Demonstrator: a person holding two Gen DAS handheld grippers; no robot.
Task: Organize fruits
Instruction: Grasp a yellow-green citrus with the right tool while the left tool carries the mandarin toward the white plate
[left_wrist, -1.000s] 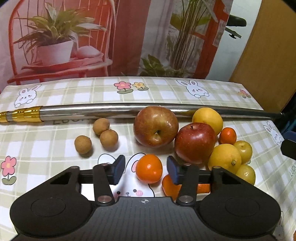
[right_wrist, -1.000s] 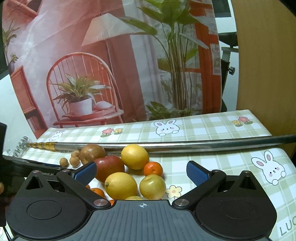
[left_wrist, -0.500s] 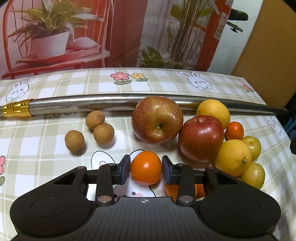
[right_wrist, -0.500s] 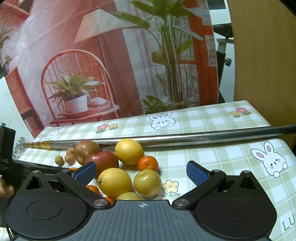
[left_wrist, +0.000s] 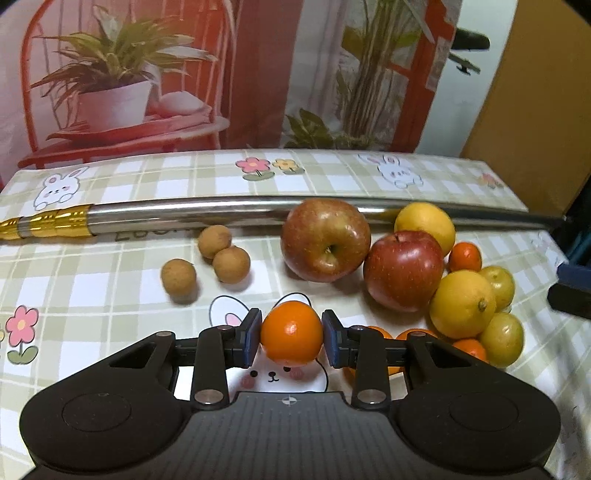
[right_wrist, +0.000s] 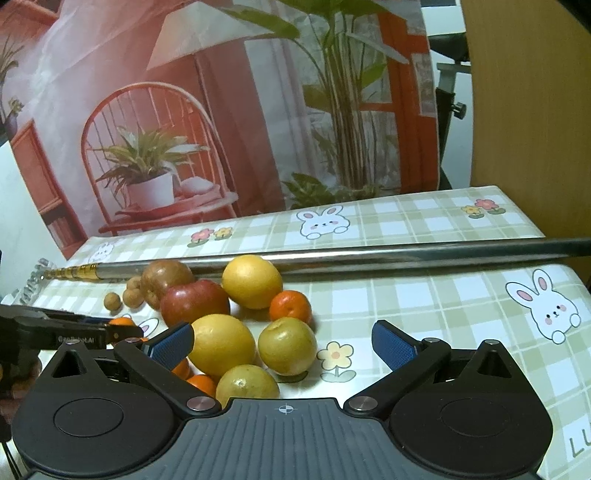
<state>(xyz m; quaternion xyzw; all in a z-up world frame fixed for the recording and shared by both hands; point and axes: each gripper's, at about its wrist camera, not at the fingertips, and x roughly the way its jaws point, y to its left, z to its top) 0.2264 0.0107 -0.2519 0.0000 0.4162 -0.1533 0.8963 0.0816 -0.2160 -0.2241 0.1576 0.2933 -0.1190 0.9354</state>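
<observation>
Presently, left wrist view: left hand-held gripper (left_wrist: 291, 338) clenched on a small orange (left_wrist: 291, 336), pads pressing both flanks, presumably to carry it to its own kind. Three longans (left_wrist: 210, 260) lie at 10 o'clock from it, already grouped; two apples (left_wrist: 360, 258) at 1 o'clock against a metal rod (left_wrist: 221, 212) that seems to stop rolling. Lemons and plums cluster at 3 o'clock.

Right wrist view: right hand-held gripper (right_wrist: 282, 341) released, jaws wide and empty, hovering over a plum (right_wrist: 286, 345) and a lemon (right_wrist: 221, 343) on the checked tabletop (right_wrist: 424, 306), likely awaiting its turn.
</observation>
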